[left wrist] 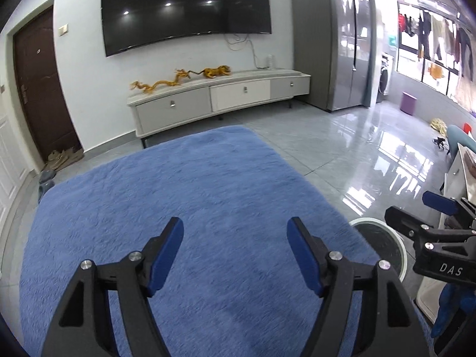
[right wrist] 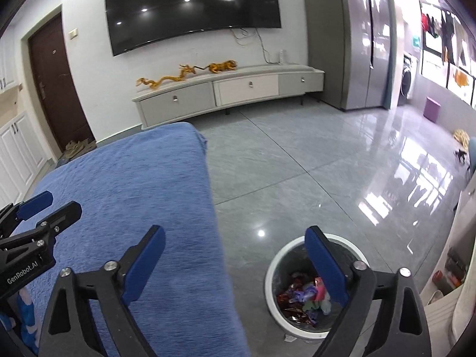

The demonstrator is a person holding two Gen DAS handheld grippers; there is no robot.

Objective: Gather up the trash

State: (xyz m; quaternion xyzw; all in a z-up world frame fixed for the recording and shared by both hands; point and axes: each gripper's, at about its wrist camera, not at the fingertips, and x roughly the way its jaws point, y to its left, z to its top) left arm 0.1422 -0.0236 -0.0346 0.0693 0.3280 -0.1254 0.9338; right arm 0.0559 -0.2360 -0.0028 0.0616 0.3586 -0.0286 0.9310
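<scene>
The trash (right wrist: pixel 303 300) sits in the bottom of a round bin (right wrist: pixel 272 270) with a white rim. The bin stands on the floor, just beside the edge of the blue cover (right wrist: pixel 142 184). The trash is a small heap of crinkly wrappers, red, purple and green. Wrappers like these look light and thin. They would bend and crush with a soft squeeze, and the shiny ones may slip. It is best to pinch one by a crumpled part, not by a flat side. One small white scrap (right wrist: pixel 289 338) lies on the floor, touching the bottom of the bin. It may be trash too, but it is too small to tell.

The right gripper (right wrist: pixel 235 264) hangs above the bin and the cover's edge. Its jaws stand wide apart with nothing between them. The left gripper (left wrist: pixel 235 253) hangs over the blue cover. Its jaws are apart too, and they hold nothing. I can see no trash on the cover.

The blue cover is soft and fuzzy, so small bits could hide in it. The floor (right wrist: pixel 312 178) is made of grey tiles, smooth and shiny, and light bounces off it. Past the cover, a long low cabinet (right wrist: pixel 226 92) stands by the wall, with a gold dragon toy (right wrist: pixel 166 78) on top. A big dark TV (right wrist: pixel 193 9) hangs above it. A brown door (right wrist: pixel 56 86) is on the left.
</scene>
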